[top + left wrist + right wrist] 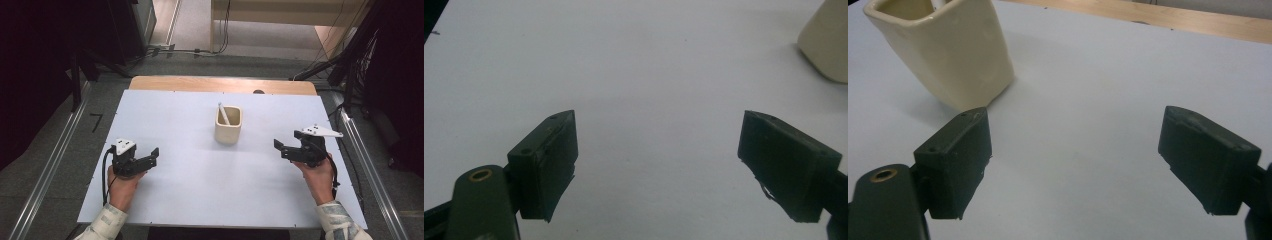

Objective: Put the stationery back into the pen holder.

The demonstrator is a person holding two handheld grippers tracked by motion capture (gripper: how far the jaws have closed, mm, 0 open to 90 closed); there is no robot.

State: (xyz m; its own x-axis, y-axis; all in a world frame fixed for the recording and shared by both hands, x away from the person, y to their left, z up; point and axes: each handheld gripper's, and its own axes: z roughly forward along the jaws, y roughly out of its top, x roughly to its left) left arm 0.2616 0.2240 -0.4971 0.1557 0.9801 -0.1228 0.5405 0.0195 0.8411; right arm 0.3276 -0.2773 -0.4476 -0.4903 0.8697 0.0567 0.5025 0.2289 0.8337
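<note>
Worktop (200, 200): white sheet over a wooden top, whose bare strip shows along the far edge.

Cream ceramic cup (228, 125): stands upright, roughly midway between the left and right edges and nearer the far edge than the near one. Squarish rim with rounded corners. A white stick-like utensil (223, 113) leans inside it, its top toward the far-left corner of the cup; too small to tell what kind.

Your left hand-held gripper (153, 156): low over the worktop near the left edge, jaws spread wide, nothing between them. It is well apart from the cup. In the left gripper view (658, 165) bare white sheet lies between the jaws, and the cup's side shows at the upper right corner (826, 45).

Your right hand-held gripper (281, 148): low over the worktop near the right edge, jaws also wide apart and empty, pointing toward the middle. In the right gripper view (1075, 160) the cup (953, 55) sits beyond the jaw at left, not touching it.
</note>
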